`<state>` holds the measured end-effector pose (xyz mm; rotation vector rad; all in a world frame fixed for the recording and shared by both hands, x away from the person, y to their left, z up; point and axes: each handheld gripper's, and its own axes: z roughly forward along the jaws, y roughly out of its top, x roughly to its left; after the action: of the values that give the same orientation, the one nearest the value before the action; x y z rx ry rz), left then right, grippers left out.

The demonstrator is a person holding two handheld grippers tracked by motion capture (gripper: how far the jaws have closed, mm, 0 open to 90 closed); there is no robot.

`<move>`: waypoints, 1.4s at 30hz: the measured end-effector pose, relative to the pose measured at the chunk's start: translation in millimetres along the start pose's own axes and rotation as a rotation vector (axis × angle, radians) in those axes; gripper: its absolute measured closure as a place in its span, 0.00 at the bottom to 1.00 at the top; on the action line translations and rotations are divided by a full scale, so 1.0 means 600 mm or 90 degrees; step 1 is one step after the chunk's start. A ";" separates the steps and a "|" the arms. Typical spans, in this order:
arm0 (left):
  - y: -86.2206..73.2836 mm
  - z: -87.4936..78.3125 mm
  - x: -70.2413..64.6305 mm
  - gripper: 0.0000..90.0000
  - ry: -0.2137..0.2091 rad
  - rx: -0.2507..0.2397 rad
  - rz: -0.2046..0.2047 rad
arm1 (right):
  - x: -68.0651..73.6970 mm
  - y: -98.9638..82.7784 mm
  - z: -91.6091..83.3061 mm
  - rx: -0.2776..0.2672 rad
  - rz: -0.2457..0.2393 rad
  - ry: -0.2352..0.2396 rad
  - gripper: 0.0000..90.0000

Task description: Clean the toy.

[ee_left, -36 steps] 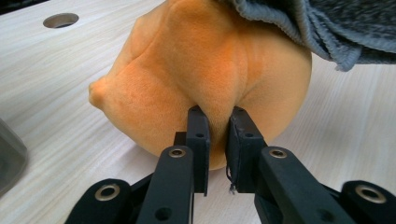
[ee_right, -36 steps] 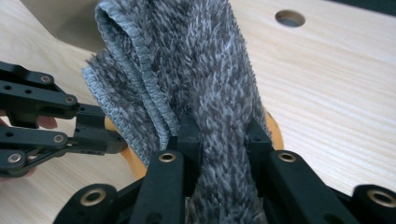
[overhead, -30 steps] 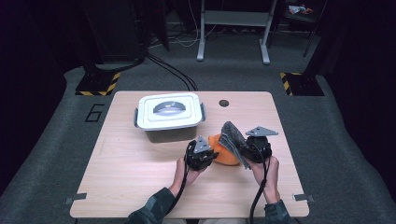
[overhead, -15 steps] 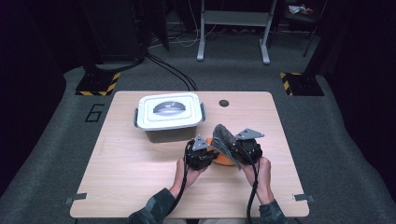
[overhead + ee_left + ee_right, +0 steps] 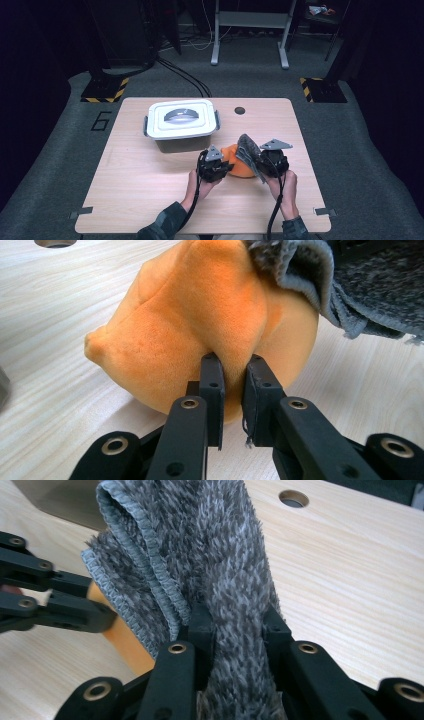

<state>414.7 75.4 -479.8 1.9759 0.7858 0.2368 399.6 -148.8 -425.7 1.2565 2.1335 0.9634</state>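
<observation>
Over on the left half of the wooden table [image 5: 125, 195] sits a white lidded container [image 5: 181, 124], its grey handle lying flat on the lid, a little way beyond the two hands. Coming across, the left hand [image 5: 196, 184] holds the left gripper [image 5: 226, 167] low over the tabletop, its nose turned toward the middle of the table. In the left gripper view its two black jaws are pinched on a fold of an orange plush toy [image 5: 200, 325], the soft pile bunched up between the pads. The toy rests on the table just in front of the container's near right corner, tucked between the two grippers. Draped against its right side is a grey fuzzy cloth [image 5: 248, 152], standing up in a fold above the toy. The right gripper [image 5: 235, 625] has that cloth clamped between its jaws, the shaggy fabric rising straight out of them with a stitched hem curling off to one side. The right hand [image 5: 283, 189] grips its tool near the table's front edge.
</observation>
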 end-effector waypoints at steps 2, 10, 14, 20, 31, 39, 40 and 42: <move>0.000 0.000 0.001 0.89 0.000 0.000 0.000 | -0.007 -0.004 0.001 0.002 0.012 -0.003 0.82; -0.002 0.000 0.003 0.89 -0.001 0.003 0.000 | -0.035 -0.024 0.008 0.013 0.039 -0.015 0.82; -0.003 0.000 0.004 0.89 -0.003 0.003 0.001 | -0.052 -0.036 0.019 0.030 0.063 -0.021 0.82; -0.005 0.001 0.006 0.89 -0.004 0.004 -0.001 | -0.071 -0.055 0.044 0.068 0.095 -0.031 0.82; -0.007 0.000 0.008 0.89 -0.005 0.009 -0.001 | -0.081 -0.084 0.097 0.133 0.108 -0.017 0.82; -0.009 0.001 0.010 0.89 -0.002 0.009 -0.004 | -0.107 -0.084 0.060 0.090 0.149 -0.001 0.82; -0.009 0.001 0.010 0.89 -0.002 0.009 -0.004 | -0.107 -0.084 0.060 0.090 0.149 -0.001 0.82; -0.008 0.001 0.009 0.89 0.000 0.008 -0.002 | -0.111 -0.080 0.043 0.075 0.146 -0.002 0.82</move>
<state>417.0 79.7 -484.8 1.9856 0.7931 0.2310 422.1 -215.1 -475.6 1.5863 2.1031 0.9357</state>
